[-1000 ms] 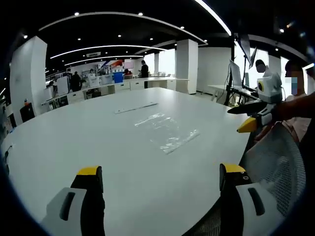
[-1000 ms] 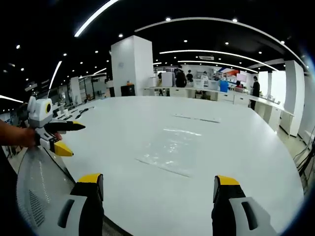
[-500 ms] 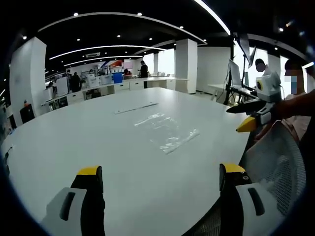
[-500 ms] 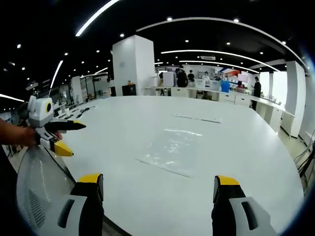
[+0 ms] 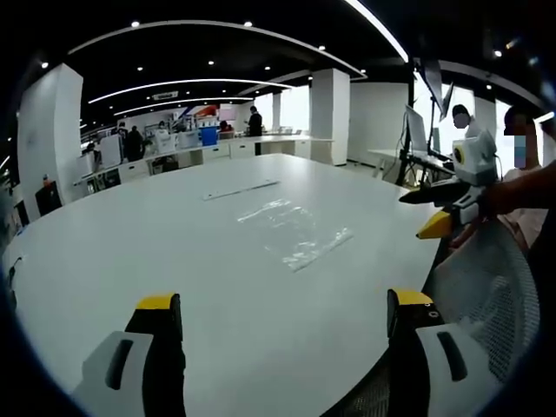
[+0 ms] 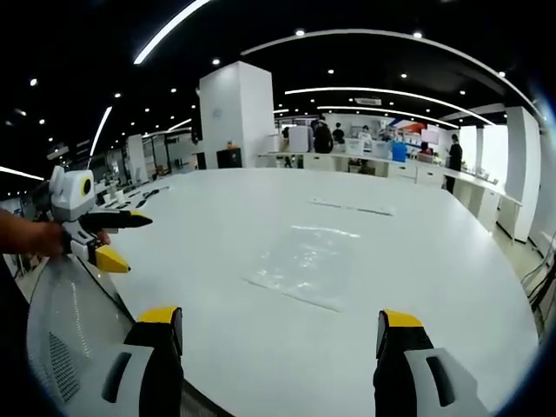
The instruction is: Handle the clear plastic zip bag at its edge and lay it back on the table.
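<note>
bag (image 5: 295, 233) flat on table (image 5: 130, 252) | strip (image 5: 241, 189) behind | chair (image 5: 486, 300) beside

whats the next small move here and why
Probably bring the right gripper forward and down to the near edge of the plastic bag. The bag lies flat and untouched on the white table, and both grippers hang open, short of it.

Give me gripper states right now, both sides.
Left gripper: open, holding nothing, short of the zip bag.
Right gripper: open, holding nothing; the bag lies flat on the table.
</note>
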A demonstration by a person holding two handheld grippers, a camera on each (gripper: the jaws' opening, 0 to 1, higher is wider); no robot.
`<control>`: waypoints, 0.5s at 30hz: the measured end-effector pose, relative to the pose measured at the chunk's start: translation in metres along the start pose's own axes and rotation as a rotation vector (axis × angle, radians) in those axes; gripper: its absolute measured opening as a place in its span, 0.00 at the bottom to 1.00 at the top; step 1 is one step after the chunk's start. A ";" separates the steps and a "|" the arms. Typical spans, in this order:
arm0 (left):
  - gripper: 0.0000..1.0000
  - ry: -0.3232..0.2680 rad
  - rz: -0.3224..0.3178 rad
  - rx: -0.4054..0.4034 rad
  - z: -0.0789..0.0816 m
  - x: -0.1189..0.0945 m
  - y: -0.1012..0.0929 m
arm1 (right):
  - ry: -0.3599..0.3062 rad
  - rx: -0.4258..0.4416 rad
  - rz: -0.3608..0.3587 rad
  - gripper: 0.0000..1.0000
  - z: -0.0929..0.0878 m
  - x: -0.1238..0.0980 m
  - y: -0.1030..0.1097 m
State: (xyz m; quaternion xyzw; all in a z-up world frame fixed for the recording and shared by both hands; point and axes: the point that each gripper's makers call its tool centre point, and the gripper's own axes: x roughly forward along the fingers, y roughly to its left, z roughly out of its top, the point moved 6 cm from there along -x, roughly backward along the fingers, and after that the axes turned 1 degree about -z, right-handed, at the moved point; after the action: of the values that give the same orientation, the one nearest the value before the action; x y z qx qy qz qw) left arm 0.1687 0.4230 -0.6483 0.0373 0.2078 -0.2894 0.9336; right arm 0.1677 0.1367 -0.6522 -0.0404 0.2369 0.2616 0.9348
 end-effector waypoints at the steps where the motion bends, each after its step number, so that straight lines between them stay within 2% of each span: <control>1: 0.97 0.000 0.000 -0.001 0.000 0.000 0.000 | 0.001 0.000 0.000 0.93 -0.001 0.000 0.000; 15: 0.96 0.005 0.006 -0.005 -0.002 0.000 0.002 | 0.000 0.018 -0.010 0.92 -0.010 0.002 -0.002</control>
State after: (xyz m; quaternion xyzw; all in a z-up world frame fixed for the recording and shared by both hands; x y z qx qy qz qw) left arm 0.1695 0.4253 -0.6498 0.0363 0.2108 -0.2859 0.9341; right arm 0.1660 0.1342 -0.6621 -0.0331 0.2393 0.2549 0.9363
